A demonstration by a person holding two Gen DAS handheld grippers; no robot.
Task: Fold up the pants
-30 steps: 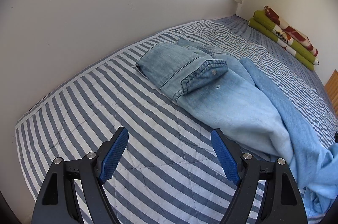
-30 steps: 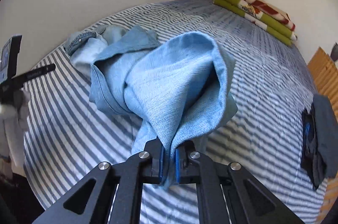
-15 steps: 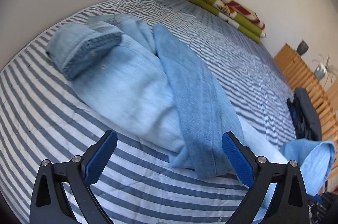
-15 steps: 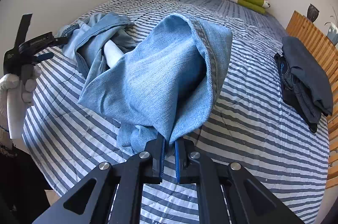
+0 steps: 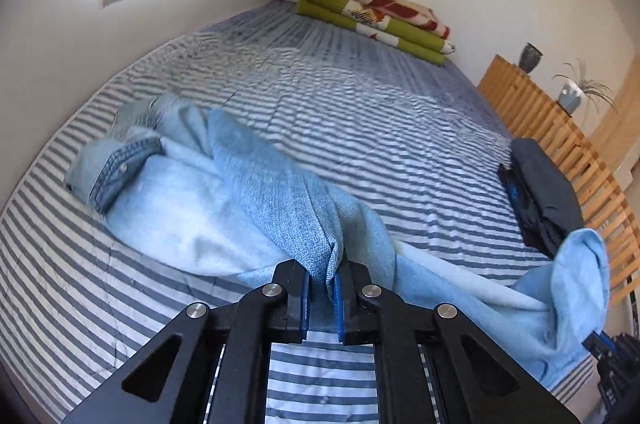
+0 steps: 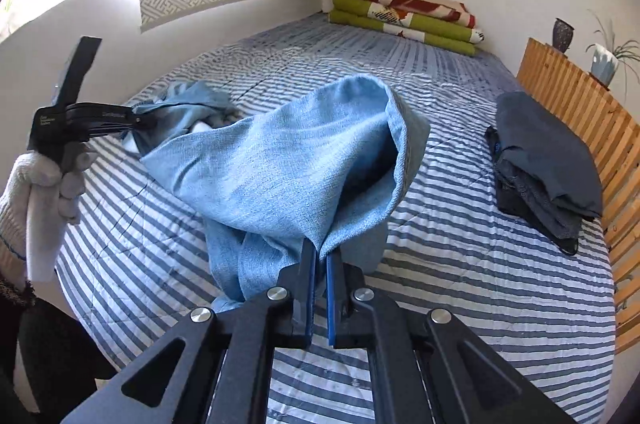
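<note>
striped bed (image 5: 400,151), jeans (image 5: 192,216), folded blankets (image 5: 372,15)

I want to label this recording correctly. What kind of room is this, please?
Most likely a bedroom: a wide bed with a blue-and-white striped cover, folded green and red blankets at its far end, and a slatted wooden frame beside it.

the pants (image 5: 224,207) lie on the bed (image 5: 380,127) along its left side, waistband end farther back by the wall. folded blankets (image 5: 372,15) sit at the far corner. a stack of folded clothes (image 6: 548,167) rests at the bed's right edge, beside the slatted board (image 6: 580,103).
</note>
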